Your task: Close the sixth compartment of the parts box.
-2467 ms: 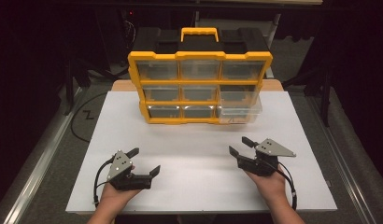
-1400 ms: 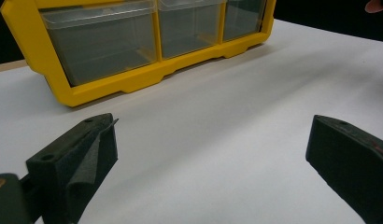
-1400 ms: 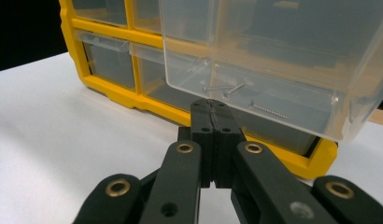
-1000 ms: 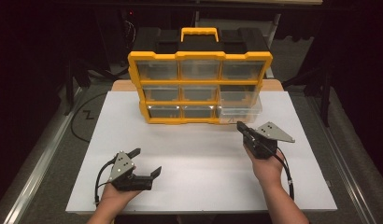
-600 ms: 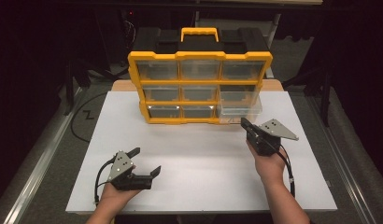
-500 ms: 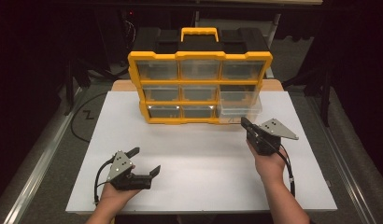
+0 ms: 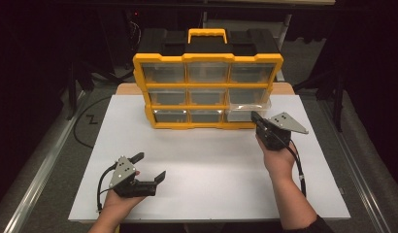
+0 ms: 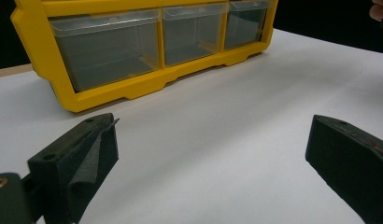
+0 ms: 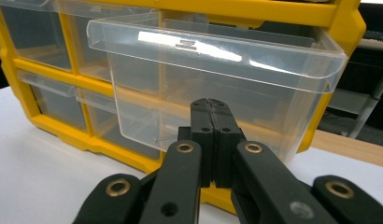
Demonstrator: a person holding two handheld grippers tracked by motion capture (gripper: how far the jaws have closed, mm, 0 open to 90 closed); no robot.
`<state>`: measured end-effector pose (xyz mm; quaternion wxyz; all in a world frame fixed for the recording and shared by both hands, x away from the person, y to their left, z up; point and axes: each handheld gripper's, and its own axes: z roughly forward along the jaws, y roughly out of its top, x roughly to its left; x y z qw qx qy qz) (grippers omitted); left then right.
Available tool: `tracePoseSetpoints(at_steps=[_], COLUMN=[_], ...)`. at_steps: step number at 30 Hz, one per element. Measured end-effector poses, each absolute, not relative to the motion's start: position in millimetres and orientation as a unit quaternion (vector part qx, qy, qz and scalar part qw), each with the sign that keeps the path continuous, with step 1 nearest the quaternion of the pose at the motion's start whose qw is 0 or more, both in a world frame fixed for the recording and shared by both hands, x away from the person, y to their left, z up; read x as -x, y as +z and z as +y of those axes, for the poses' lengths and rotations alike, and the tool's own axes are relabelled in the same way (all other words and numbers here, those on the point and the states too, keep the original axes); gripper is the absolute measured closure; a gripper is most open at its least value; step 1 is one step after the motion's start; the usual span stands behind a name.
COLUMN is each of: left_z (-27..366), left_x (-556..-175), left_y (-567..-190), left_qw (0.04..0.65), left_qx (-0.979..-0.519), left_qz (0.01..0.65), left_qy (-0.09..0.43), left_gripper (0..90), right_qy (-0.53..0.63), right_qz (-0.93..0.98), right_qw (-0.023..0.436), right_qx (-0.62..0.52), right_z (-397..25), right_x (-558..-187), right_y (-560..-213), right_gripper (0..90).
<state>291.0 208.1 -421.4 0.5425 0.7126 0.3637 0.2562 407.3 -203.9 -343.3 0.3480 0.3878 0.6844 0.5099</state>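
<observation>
Clear drawer sticking out of the yellow organizer's bottom-right slot, right tool clenched with nothing between the jaws, pointing at its front; left tool gaping wide, resting on the white table, well apart

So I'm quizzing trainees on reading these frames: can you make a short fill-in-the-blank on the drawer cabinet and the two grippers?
1. The yellow drawer cabinet has ____ rows of clear drawers.
2. The drawer that sticks out sits in the bottom row at the cabinet's ____ end in the high view.
3. The right gripper has its fingers ____ in front of that drawer.
4. The left gripper has its fingers ____ above the white tabletop.

Missing words: three; right; shut; open
</observation>
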Motion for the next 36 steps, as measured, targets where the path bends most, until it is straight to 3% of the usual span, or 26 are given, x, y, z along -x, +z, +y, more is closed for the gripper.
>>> tracePoseSetpoints(at_steps=[36], left_z=[209.5], left_x=[-291.0], left_y=[-421.1], left_qw=[0.545], left_qx=[-0.712], left_qz=[0.362], left_qy=[0.255], left_gripper=[3.4], right_qy=[0.478], right_qz=[0.688], right_qw=[0.367], right_qx=[-0.404], right_z=[-192.7], right_x=[-453.8], right_y=[-336.8], right_gripper=[90.0])
